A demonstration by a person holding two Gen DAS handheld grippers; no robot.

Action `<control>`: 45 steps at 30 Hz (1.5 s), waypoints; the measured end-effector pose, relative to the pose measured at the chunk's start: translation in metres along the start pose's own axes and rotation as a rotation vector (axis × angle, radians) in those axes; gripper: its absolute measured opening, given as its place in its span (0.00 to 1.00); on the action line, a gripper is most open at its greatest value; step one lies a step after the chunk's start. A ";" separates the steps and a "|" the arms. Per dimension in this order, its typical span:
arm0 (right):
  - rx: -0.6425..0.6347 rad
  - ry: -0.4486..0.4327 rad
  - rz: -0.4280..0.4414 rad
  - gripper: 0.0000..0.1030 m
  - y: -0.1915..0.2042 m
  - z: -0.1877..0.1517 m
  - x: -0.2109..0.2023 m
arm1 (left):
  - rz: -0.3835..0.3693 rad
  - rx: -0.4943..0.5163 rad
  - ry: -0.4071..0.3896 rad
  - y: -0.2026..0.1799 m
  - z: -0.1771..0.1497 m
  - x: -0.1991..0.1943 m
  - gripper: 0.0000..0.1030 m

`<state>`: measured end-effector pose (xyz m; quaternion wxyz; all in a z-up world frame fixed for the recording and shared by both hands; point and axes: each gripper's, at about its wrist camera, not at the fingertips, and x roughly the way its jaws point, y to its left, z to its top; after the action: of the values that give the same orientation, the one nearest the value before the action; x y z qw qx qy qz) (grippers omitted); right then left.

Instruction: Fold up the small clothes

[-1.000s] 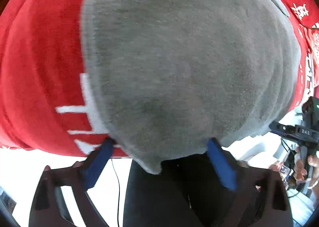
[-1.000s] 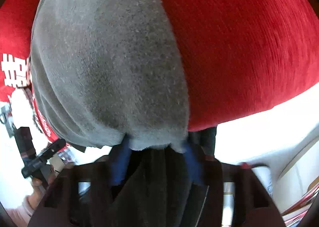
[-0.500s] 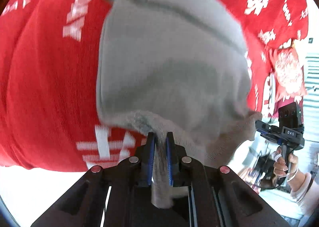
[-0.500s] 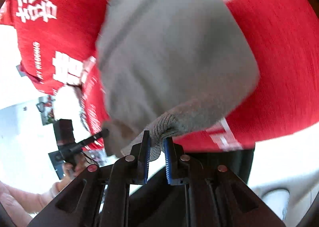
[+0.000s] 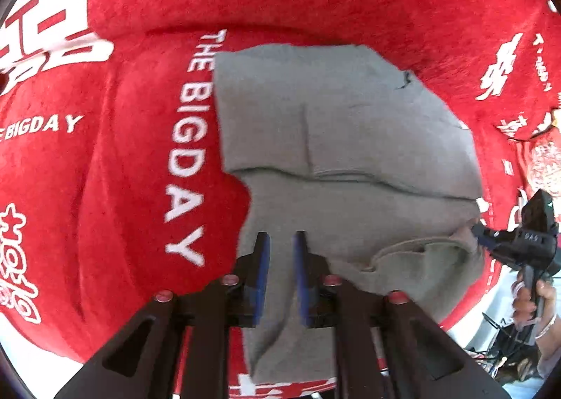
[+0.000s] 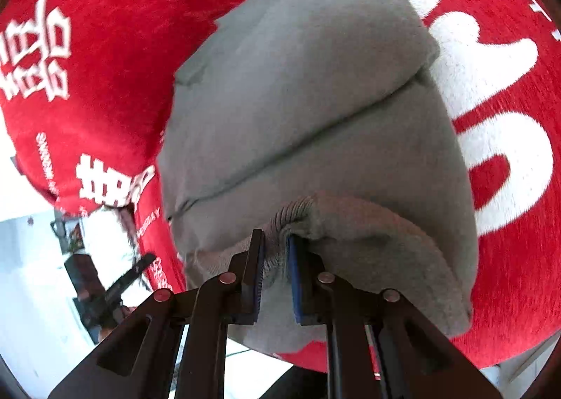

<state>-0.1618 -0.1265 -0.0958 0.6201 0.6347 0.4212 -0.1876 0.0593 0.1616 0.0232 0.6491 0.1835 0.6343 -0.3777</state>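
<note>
A grey garment (image 5: 350, 118) lies on a red cover (image 5: 122, 188), folded once, with a crease across its middle. My left gripper (image 5: 281, 258) hovers over its near left part. Its jaws are opening; grey cloth shows in the gap, but the blue pads do not press it. In the right wrist view my right gripper (image 6: 276, 269) pinches the ribbed hem of the garment (image 6: 308, 83), which bunches between the pads; its jaws are starting to open. In the left wrist view the right gripper (image 5: 480, 239) holds the garment's right corner.
The red cover (image 6: 105, 48) has white lettering and symbols and falls away at its near edge. Beyond that edge are a pale floor (image 6: 35, 276) and cables (image 5: 498, 346). A hand (image 5: 540, 297) grips the right tool's handle.
Both grippers closed on the garment's hem, then drew back and up, so more of the cover shows. The left gripper has since let go of the hem; the right still holds it.
</note>
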 end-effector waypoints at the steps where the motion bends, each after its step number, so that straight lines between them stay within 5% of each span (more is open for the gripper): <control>1: 0.009 -0.005 -0.011 0.18 0.000 0.003 -0.001 | 0.026 -0.001 -0.003 -0.001 -0.005 0.000 0.76; 2: 0.009 -0.023 -0.028 0.18 0.001 0.005 -0.004 | 0.057 0.000 -0.019 0.001 -0.009 -0.004 0.98; 3: 0.007 -0.040 -0.037 0.22 0.004 0.007 -0.007 | 0.074 0.012 -0.045 -0.007 -0.015 -0.004 0.98; 4: 0.003 -0.058 -0.045 0.38 0.006 0.008 -0.013 | 0.062 0.026 -0.039 -0.009 -0.017 -0.004 0.98; 6: -0.045 -0.088 -0.105 0.54 0.011 0.009 -0.027 | 0.034 0.051 -0.003 -0.013 -0.025 -0.002 0.98; 13: -0.394 -0.008 -0.388 0.54 0.049 -0.007 -0.013 | 0.003 0.110 0.149 -0.029 -0.048 0.047 0.98; 20: -0.439 -0.014 -0.461 0.54 0.054 0.011 0.014 | -0.031 0.157 0.169 -0.043 -0.050 0.060 0.93; 25: -0.466 0.027 -0.497 0.54 0.052 0.016 0.032 | -0.062 0.112 0.210 -0.036 -0.047 0.069 0.79; 27: -0.466 0.029 -0.516 0.46 0.052 0.014 0.035 | -0.077 0.131 0.204 -0.039 -0.049 0.066 0.52; 28: -0.469 0.026 -0.527 0.26 0.052 0.013 0.035 | -0.079 0.142 0.207 -0.041 -0.050 0.066 0.39; 29: -0.470 0.029 -0.524 0.11 0.052 0.011 0.035 | -0.072 0.153 0.212 -0.042 -0.050 0.067 0.05; 39: -0.519 -0.101 -0.461 0.06 0.079 -0.023 -0.039 | -0.124 0.172 0.047 -0.044 -0.041 -0.013 0.06; 45: -0.538 -0.232 -0.425 0.06 0.113 0.000 -0.081 | -0.133 0.169 -0.112 -0.049 0.022 -0.057 0.06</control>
<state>-0.1212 -0.1371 0.0369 0.7559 0.3215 0.5047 -0.2656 0.0438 0.1292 0.0925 0.6392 0.1736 0.5737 -0.4819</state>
